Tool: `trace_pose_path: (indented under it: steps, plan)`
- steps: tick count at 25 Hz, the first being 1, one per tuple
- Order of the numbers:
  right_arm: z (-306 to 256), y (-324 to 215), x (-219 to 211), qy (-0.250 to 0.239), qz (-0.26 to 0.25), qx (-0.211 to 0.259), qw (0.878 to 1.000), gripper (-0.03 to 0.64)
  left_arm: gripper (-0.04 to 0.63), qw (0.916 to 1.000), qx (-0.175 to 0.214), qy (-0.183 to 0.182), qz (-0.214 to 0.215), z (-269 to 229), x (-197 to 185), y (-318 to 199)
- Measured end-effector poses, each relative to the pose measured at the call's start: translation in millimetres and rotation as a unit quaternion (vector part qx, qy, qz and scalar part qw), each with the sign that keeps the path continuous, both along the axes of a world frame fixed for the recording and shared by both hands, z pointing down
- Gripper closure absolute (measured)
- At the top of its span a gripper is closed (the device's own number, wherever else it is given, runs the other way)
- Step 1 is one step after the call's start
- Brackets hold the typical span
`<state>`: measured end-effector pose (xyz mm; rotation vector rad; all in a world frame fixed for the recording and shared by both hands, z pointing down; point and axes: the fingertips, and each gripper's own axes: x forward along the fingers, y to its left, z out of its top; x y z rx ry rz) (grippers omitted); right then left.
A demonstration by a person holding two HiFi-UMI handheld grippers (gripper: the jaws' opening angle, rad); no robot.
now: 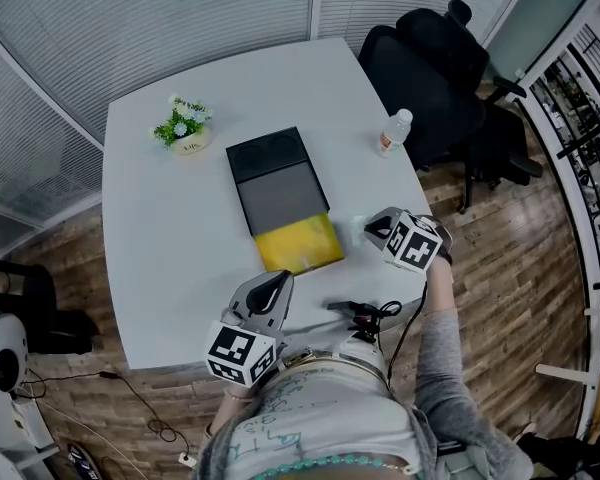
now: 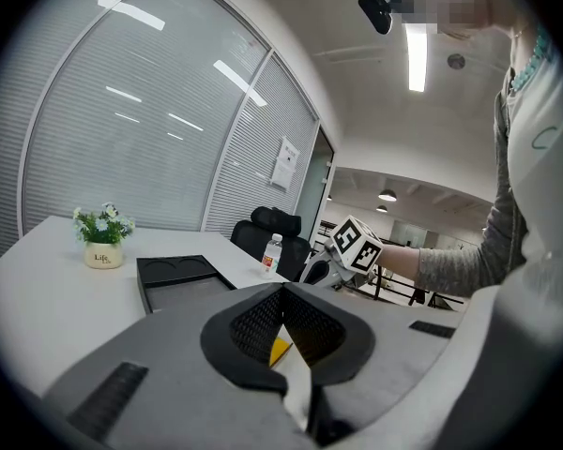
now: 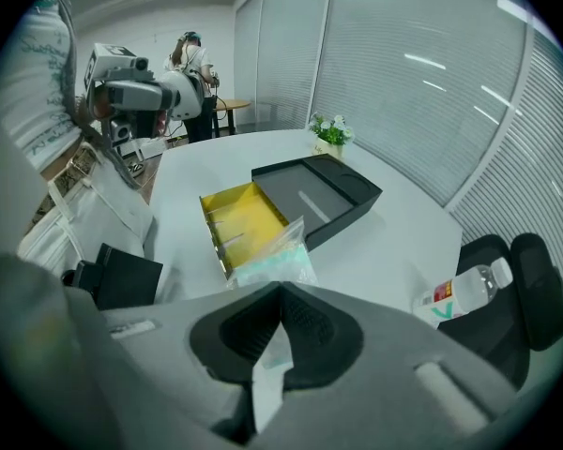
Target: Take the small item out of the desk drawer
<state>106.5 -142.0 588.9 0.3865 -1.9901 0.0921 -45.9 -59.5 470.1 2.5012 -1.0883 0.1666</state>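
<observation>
Item: clear packet (image 3: 274, 249) — pinched tight in jaws of right gripper (image 1: 372, 226) to lift it clear of open yellow drawer (image 1: 300, 244); left gripper (image 1: 272, 288) jaws closed, empty — unneeded.

The white table (image 1: 160, 258) bears a flower pot (image 1: 187, 133), a black drawer box (image 1: 277, 183) and a water bottle (image 1: 393, 132).

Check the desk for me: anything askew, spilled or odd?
Nothing spilled or damaged. Only the yellow drawer stands pulled out of the black organizer, and the right tool pinches a clear packet beside it.
</observation>
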Motion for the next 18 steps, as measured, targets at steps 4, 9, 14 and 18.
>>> trace_pose_path:
  steps: [4, 9, 14, 18]
  plan:
    - [29.4, -0.2, 5.0, 0.011, 0.017, -0.012, 1.000, 0.614, 0.598, 1.0000, -0.003, 0.004, 0.001, 0.6, -0.8, 0.9]
    - [65.9, -4.2, 5.4, 0.023, 0.018, -0.019, 0.999, 0.614, 0.598, 0.9999, -0.008, 0.007, 0.002, 2.3, -1.9, 0.1]
    - [95.3, -3.2, 6.8, 0.042, 0.022, -0.038, 0.998, 0.612, 0.598, 0.9999, -0.013, 0.011, 0.002, 3.4, -2.1, -0.6]
    - [112.4, -3.1, 7.9, 0.053, 0.023, -0.044, 0.997, 0.612, 0.598, 0.9998, -0.013, 0.012, 0.000, 4.9, -3.0, -1.2]
